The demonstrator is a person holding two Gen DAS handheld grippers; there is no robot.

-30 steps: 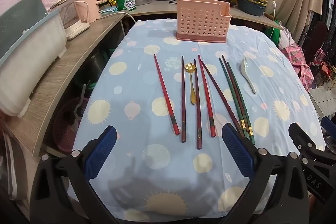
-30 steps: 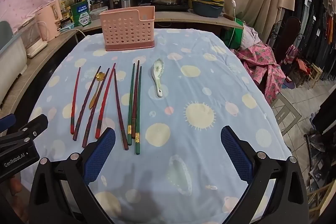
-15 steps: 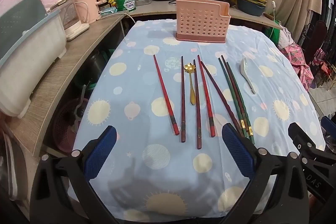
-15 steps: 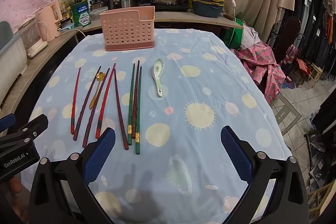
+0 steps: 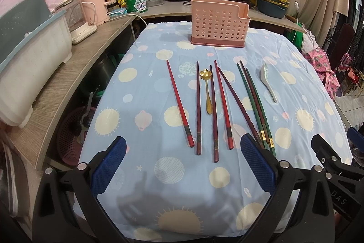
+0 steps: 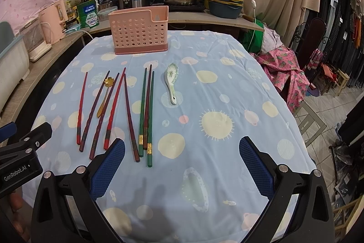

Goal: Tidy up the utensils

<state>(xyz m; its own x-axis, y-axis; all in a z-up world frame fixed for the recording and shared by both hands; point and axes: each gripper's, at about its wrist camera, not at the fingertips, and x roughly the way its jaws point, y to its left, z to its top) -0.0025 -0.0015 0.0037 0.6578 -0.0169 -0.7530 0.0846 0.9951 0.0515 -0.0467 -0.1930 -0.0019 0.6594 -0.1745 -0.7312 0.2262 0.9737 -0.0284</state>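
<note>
We hold both grippers over the near edge of the table, jaws spread wide, nothing in either. The chopsticks lie in a loose row at mid-table, long axes running from near edge to far edge, thick ends toward us. The gold spoon sits among them, and the white spoon lies apart toward the right edge. The pink holder stands at the far edge. Our left gripper has the red sticks straight ahead; our right gripper sits nearer the green ones, so a forward reach should meet the butts end-on.
</note>
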